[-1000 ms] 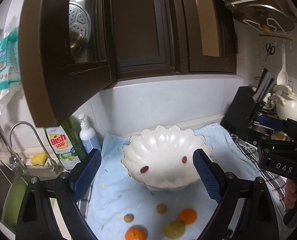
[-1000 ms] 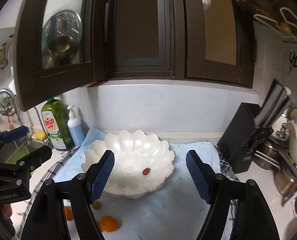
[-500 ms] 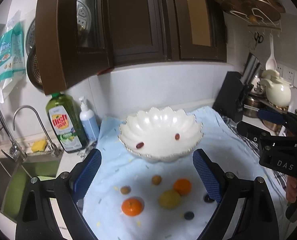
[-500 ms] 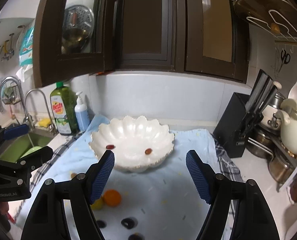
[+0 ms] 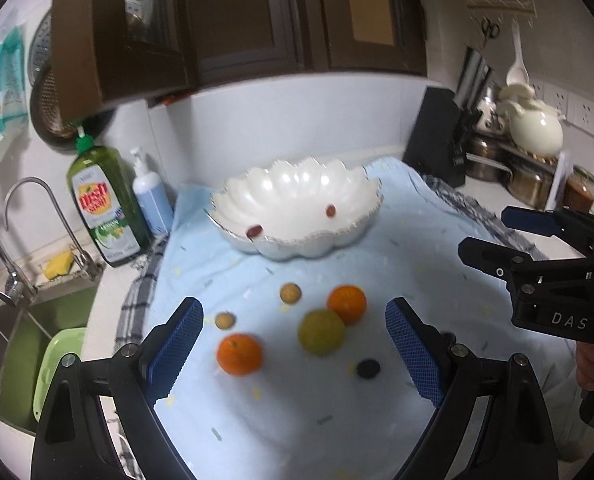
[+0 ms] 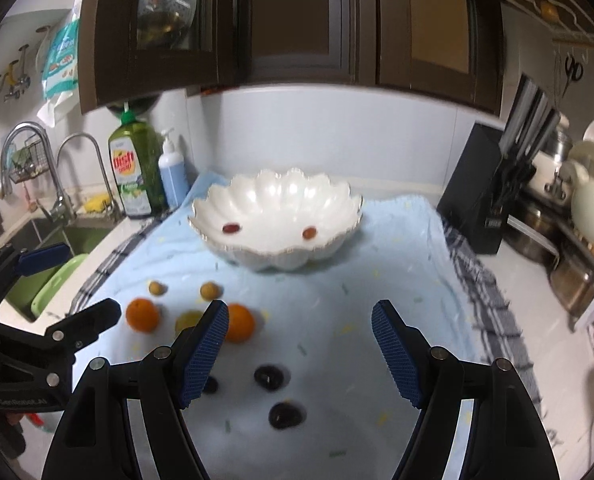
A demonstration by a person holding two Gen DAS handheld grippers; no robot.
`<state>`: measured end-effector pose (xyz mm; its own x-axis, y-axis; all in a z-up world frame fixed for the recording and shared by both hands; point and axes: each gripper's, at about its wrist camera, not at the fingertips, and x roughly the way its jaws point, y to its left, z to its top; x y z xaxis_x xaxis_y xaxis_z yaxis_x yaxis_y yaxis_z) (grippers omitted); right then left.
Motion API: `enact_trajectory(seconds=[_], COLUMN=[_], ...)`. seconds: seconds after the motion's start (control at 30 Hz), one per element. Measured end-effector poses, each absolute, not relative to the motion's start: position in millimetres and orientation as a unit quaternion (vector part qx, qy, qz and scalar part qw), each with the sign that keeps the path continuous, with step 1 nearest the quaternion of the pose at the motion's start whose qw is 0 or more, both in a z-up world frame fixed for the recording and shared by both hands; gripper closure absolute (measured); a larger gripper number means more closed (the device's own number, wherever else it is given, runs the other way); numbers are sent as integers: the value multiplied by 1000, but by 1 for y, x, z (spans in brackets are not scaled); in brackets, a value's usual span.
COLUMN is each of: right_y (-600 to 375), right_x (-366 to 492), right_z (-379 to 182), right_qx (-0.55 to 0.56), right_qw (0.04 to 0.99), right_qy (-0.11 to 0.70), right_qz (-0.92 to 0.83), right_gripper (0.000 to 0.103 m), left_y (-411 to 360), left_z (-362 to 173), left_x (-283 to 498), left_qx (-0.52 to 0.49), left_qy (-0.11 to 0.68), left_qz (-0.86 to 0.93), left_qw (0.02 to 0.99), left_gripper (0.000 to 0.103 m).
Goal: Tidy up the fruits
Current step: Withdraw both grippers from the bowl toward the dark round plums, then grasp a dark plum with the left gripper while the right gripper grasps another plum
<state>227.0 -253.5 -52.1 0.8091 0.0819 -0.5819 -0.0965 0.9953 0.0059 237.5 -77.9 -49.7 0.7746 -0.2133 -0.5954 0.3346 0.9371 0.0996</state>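
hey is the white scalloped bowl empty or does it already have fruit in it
Not empty. The white scalloped bowl holds two small reddish fruits; the oranges lie outside on the blue cloth.

Dim, cool light; glare spots on the glossy white scalloped bowl [image 5: 297, 204]; soft motion blur, dark fisheye-bent corners.

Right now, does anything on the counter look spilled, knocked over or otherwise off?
Nothing spilled or damaged. The bowl sits upright holding two small red fruits; oranges, a yellow-green fruit and dark fruits lie loose on the towel. Both grippers are open, empty.
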Motion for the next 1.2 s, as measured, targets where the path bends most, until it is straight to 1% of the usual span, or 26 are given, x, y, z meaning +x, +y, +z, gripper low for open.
enact_trajectory(seconds=[0.1,0.27,0.53,0.6,0.83,1.0,1.07,1.2], right_y=[-254,-257,-251,-251,-250,-249,-249,-249], right_x=[224,222,218,219,223,225,225,226], right_z=[-64,-82,-107,-114,-134,-143,-146,-150], right_qx=[-9,3,-8,-5,4,1,3,7], right_qw=[946,937,928,925,914,910,908,905], right_qy=[320,345,368,376,402,410,414,419], right_qz=[48,49,53,55,62,63,64,66], right_gripper=[28,28,29,32,39,45,46,49], left_y=[-83,-91,-97,-99,-108,-115,-118,-122], left_z=[-63,-82,-106,-112,-130,-141,-145,-150], left_x=[238,239,241,242,245,248,250,253], left_qx=[104,106,109,112,123,131,133,137], left_qy=[320,342,369,374,386,391,394,397], left_qz=[-155,-174,-189,-193,-212,-227,-234,-242], left_qw=[929,917,903,900,890,882,879,874], left_gripper=[10,14,20,22,32,41,48,53])
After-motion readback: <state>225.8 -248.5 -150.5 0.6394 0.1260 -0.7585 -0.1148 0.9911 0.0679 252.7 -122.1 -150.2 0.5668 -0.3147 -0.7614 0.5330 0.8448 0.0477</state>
